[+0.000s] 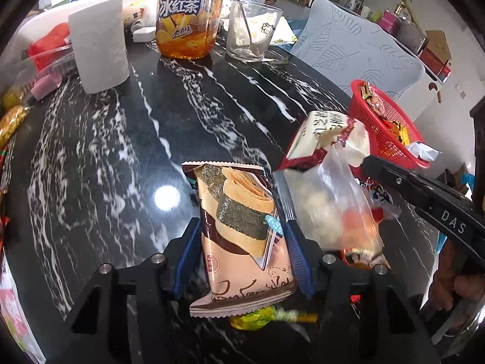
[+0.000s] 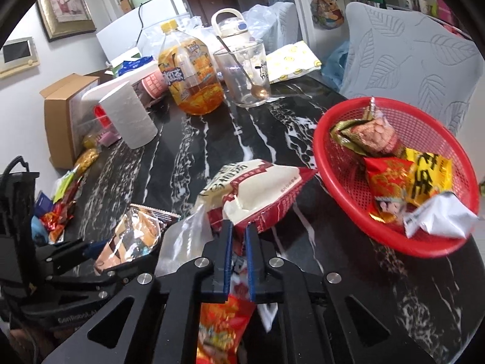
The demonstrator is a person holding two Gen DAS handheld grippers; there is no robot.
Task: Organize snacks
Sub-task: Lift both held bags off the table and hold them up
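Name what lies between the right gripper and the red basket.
In the right wrist view, a cream snack bag lies between the right gripper and red basket.

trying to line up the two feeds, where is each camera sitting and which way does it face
Left wrist: rides on the left hand-held gripper, facing across the black marble table; its blue fingers clamp the seaweed roll packet; the right tool crosses at right.
Right wrist: rides on the right hand-held gripper, facing the red basket; its fingers pinch the white and red snack bag; the left tool shows at lower left.
Shared: basket, iced tea bottle, glass, paper roll.
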